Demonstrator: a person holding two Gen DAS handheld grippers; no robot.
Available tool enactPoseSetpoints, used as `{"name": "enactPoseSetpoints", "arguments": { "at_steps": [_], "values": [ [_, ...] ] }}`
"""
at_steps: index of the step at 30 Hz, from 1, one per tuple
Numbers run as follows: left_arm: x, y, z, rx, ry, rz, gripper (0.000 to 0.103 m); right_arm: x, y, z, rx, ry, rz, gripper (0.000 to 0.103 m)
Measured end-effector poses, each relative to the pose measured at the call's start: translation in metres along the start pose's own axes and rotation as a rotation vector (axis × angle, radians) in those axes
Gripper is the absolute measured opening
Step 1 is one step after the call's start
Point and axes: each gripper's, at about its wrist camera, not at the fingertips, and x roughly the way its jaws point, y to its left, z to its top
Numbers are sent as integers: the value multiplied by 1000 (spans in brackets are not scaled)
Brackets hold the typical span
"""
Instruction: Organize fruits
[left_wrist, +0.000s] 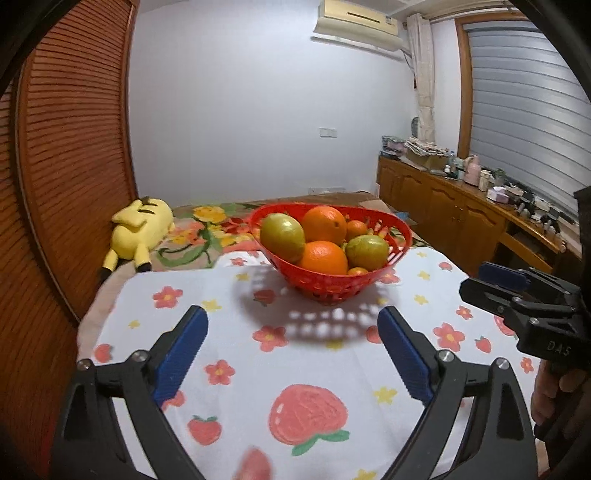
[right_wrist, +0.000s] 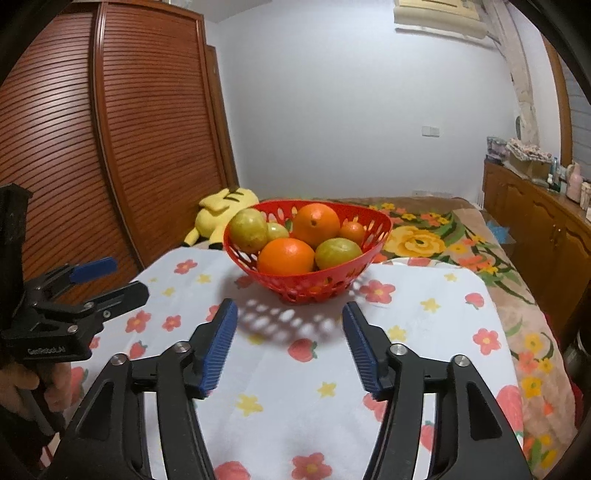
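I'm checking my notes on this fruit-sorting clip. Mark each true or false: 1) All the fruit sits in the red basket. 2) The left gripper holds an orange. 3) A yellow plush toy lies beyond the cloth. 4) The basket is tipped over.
1) True: the oranges and green fruits are all in the red basket.
2) False: the left gripper is open and empty.
3) True: the yellow plush toy lies there.
4) False: it stands upright.

flowered white cloth (left_wrist: 236, 332) over bed; red fruit basket (left_wrist: 332, 284) on it
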Motion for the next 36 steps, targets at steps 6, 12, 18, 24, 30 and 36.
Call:
{"name": "enactPoseSetpoints", "arguments": {
  "at_steps": [6,12,18,24,30,36],
  "values": [
    [-22,2,4,-2,-48,17,95,-15,6,0,0,-45,-41,76],
    [-42,0,7,2,-82,11,95,-30,7,2,11,-85,-63,86],
    [-58,-5,6,20,-104,10,95,-47,14,4,-1,-127,-102,88],
    [-65,-8,4,22,-107,-2,95,-56,18,3,-13,-146,-131,88],
    [-67,-9,2,19,-102,-3,95,-58,19,2,-15,-151,-142,89],
    [-67,-10,3,22,-100,-1,95,-59,18,2,-13,-154,-147,89]
  ]
}}
